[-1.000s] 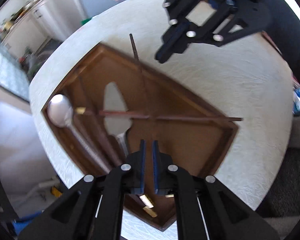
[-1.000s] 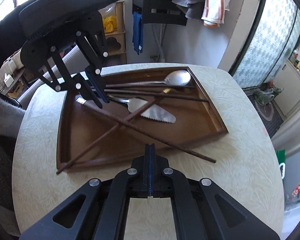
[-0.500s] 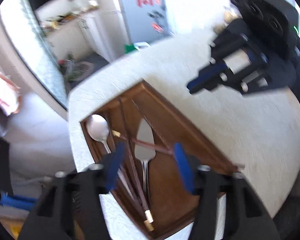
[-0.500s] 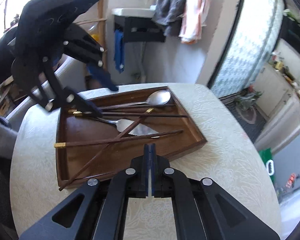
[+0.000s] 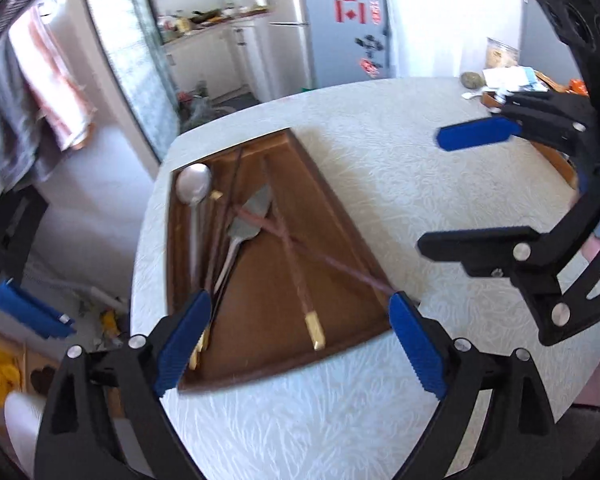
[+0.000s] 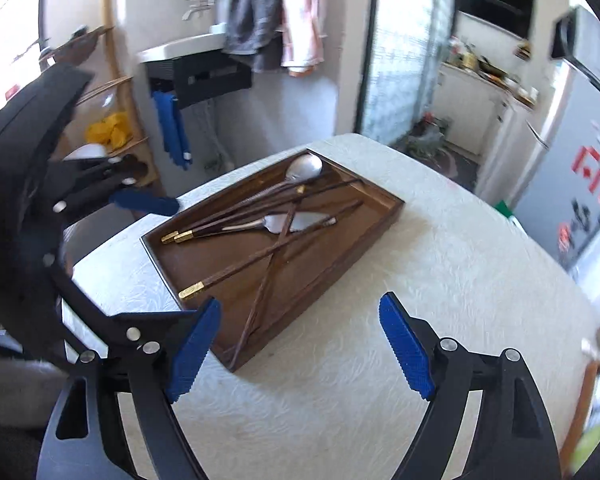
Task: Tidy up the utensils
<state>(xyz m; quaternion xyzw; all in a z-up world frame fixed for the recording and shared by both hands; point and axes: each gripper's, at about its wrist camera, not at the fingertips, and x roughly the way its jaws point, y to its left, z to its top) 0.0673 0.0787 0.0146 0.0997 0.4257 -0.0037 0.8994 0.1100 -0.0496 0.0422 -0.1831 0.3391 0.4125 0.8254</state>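
left gripper [image 5: 298, 344]: fingers spread wide, released, nothing between them; hovers over the near end of the tray, blue pads either side of its near corners in the left wrist view
spoon [image 5: 194, 190]: inside the tray, along its left wall, bowl at the far end, handle running toward the near end
gold-tipped chopsticks [image 6: 220, 224]: inside the tray, bundled next to the spoon, gold ends toward the tray's near-left corner in the right wrist view
cake server [image 5: 252, 216]: inside the tray, about the middle, blade toward the far end, handle toward the near-left; two chopsticks lie across it
crossed chopsticks [image 5: 296, 264]: two dark sticks crossing in an X over the tray middle; one with its gold tip [image 5: 315, 334] on the tray floor near the near wall, the other reaching the tray's near-right corner, tip up on the rim there
tray [image 5: 332, 208]: brown wooden, flat on the table, all utensils inside it
table [image 5: 400, 184]: cream textured top, tray sits toward its left side in the left wrist view
right gripper [image 6: 300, 344]: fingers wide apart, released, empty; held above bare table just off the tray's near corner, not touching the tray
clutter [image 5: 508, 80]: papers and small items at the table's far right edge, well apart from the tray
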